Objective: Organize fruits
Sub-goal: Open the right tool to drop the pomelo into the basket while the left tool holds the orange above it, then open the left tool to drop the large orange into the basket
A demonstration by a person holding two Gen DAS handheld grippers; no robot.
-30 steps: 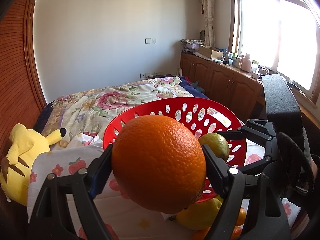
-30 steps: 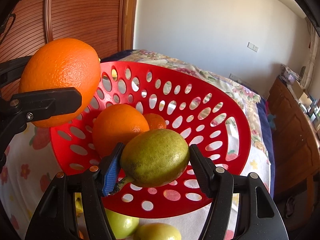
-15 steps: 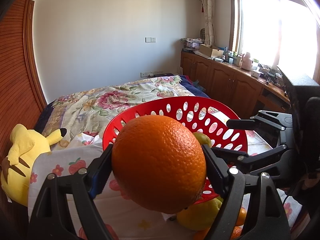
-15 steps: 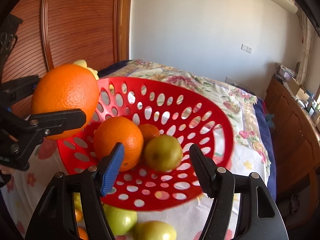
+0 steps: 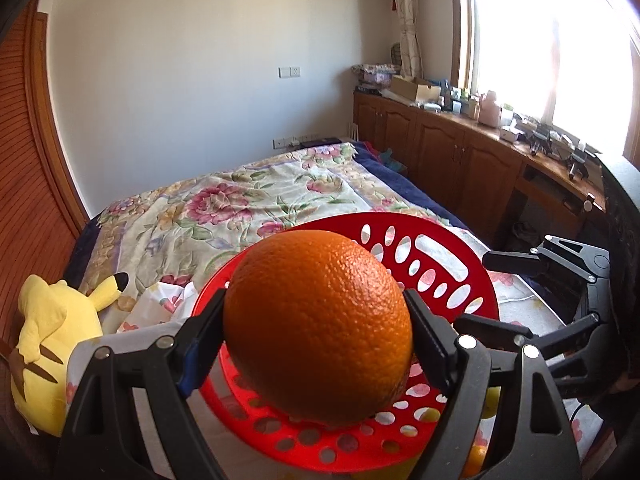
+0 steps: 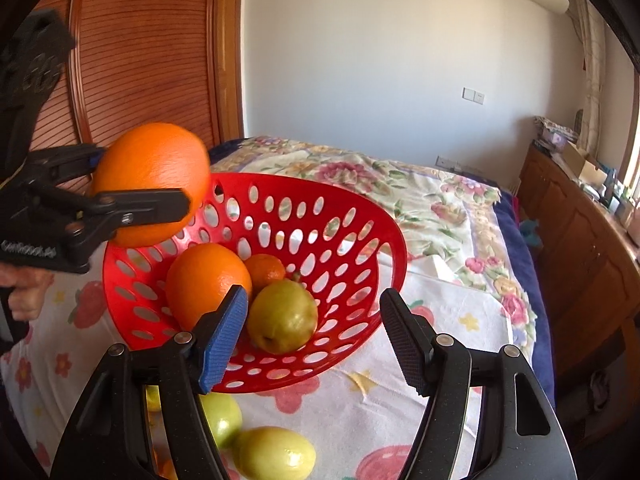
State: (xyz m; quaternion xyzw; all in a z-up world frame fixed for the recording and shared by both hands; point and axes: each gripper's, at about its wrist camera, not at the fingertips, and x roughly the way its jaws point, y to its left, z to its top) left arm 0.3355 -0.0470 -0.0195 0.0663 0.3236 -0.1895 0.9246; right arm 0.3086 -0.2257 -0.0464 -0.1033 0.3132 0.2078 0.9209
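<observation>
Fruit sorting has just moved on a step: a second ago the right gripper [image 6: 312, 336] was clenched on a greenish-yellow pear [image 6: 282, 316]; now that pear lies inside the red basket [image 6: 360, 208], and the gripper's jaws stand apart and empty, widening a little more, drawn back just short of the basket's near rim. The left gripper [image 5: 316, 332] is unchanged, clenched on a big orange [image 5: 318, 324] that it holds over the basket's left rim, not yet inside. From the right gripper outward, the pear rests on the basket floor with its long axis leaning, the narrow stem end pointing up and away toward the far wall and the broad end toward the camera. It is touching a large orange in the basket [image 6: 208, 280], with a smaller orange fruit [image 6: 265, 270] tucked behind both. Three fruits are therefore in, and the held orange looks to be the next to go. Outside the basket, on the flowered cloth [image 6: 460, 320] spread over the bed, at least two more yellow-green fruits [image 6: 276, 454] lie below the near rim, so I judge the sorting is well short of finished.
</observation>
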